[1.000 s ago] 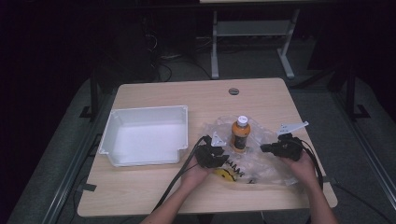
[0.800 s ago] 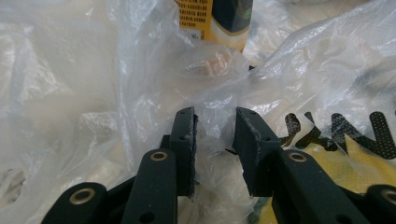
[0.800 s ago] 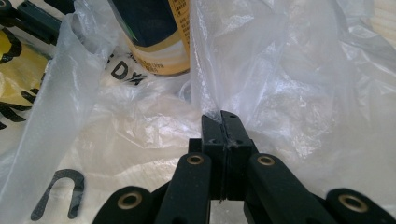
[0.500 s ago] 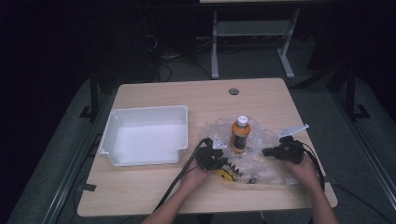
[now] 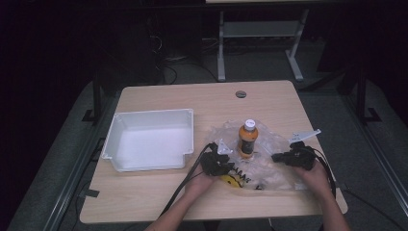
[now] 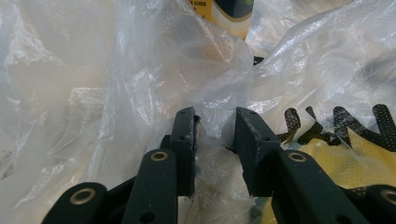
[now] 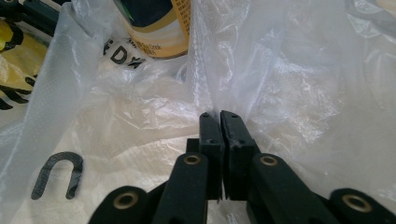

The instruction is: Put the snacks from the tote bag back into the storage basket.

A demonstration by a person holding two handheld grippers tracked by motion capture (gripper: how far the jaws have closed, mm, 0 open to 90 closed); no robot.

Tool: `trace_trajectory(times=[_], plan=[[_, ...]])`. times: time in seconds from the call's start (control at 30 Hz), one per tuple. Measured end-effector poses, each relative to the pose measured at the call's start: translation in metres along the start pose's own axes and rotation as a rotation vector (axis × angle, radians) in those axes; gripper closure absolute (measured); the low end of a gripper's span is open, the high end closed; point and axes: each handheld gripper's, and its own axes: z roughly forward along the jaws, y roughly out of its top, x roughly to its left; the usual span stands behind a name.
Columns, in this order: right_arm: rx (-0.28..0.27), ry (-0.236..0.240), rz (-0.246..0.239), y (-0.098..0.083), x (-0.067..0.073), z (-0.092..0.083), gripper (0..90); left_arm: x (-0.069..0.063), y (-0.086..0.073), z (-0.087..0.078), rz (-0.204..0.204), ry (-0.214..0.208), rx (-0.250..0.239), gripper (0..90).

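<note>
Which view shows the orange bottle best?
The high view: the whole orange bottle stands upright with its white cap on the clear plastic bag, between the two grippers. The left gripper view catches just a cropped bit of its label at the top edge; the right gripper view shows its lower label through the bag film.

Off to my left there's a white plastic bin [image 5: 150, 139] sitting on the wooden table [image 5: 159, 202], open side up, one front corner notched. Far edge of the table has a little round grommet hole [image 5: 241, 94]. Behind that it's pretty dark: a grey metal stand [image 5: 260, 36] on the floor and some cables [image 5: 168, 67] lying around.
</note>
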Motion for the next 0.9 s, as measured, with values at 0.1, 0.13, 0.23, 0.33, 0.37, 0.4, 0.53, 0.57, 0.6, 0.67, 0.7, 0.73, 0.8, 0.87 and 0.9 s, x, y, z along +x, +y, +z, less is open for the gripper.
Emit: trace_trajectory(times=[0.1, 0.13, 0.23, 0.33, 0.37, 0.4, 0.53, 0.57, 0.6, 0.67, 0.7, 0.73, 0.8, 0.87, 0.9], plan=[[-0.010, -0.008, -0.003, 0.001, 0.002, -0.003, 83.2, 0.001, 0.000, -0.003, -0.018, -0.009, -0.020, 66.8], [-0.035, -0.011, -0.010, 0.001, 0.003, -0.007, 80.5, 0.002, 0.002, -0.008, -0.018, -0.013, -0.030, 66.3], [-0.056, -0.015, -0.007, 0.001, 0.004, -0.012, 78.3, 0.003, 0.003, -0.013, -0.030, -0.025, -0.049, 65.1], [-0.079, -0.022, -0.009, 0.001, 0.006, -0.018, 72.8, 0.004, 0.004, -0.022, -0.023, -0.031, -0.061, 63.6], [-0.086, -0.027, -0.013, 0.001, 0.007, -0.020, 70.7, 0.005, 0.005, -0.024, -0.025, -0.036, -0.063, 63.6], [-0.090, -0.028, -0.003, 0.001, 0.008, -0.022, 69.3, 0.006, 0.005, -0.027, -0.028, -0.042, -0.064, 63.2], [-0.111, -0.036, -0.005, 0.001, 0.010, -0.028, 60.6, 0.009, 0.008, -0.037, -0.027, -0.048, -0.076, 62.5], [-0.111, -0.036, -0.005, 0.001, 0.010, -0.028, 60.6, 0.010, 0.008, -0.040, -0.026, -0.047, -0.082, 62.5], [-0.120, -0.042, -0.003, 0.002, 0.010, -0.030, 58.2, 0.011, 0.010, -0.045, -0.021, -0.050, -0.084, 62.3], [-0.132, -0.041, -0.003, 0.002, 0.011, -0.033, 56.1, 0.012, 0.011, -0.047, -0.011, -0.048, -0.079, 61.7], [-0.132, -0.041, -0.003, 0.002, 0.011, -0.033, 56.1, 0.013, 0.012, -0.049, -0.010, -0.052, -0.084, 61.7], [-0.139, -0.049, -0.016, 0.003, 0.013, -0.037, 53.8, 0.013, 0.012, -0.051, -0.011, -0.053, -0.084, 61.4], [-0.146, -0.050, -0.011, 0.003, 0.015, -0.038, 52.4, 0.016, 0.014, -0.055, -0.002, -0.054, -0.081, 61.1], [-0.153, -0.050, -0.010, 0.003, 0.016, -0.041, 50.8, 0.018, 0.016, -0.058, 0.001, -0.061, -0.082, 60.5], [-0.156, -0.054, -0.010, 0.002, 0.017, -0.042, 49.2, 0.020, 0.016, -0.060, 0.010, -0.064, -0.081, 60.0]])
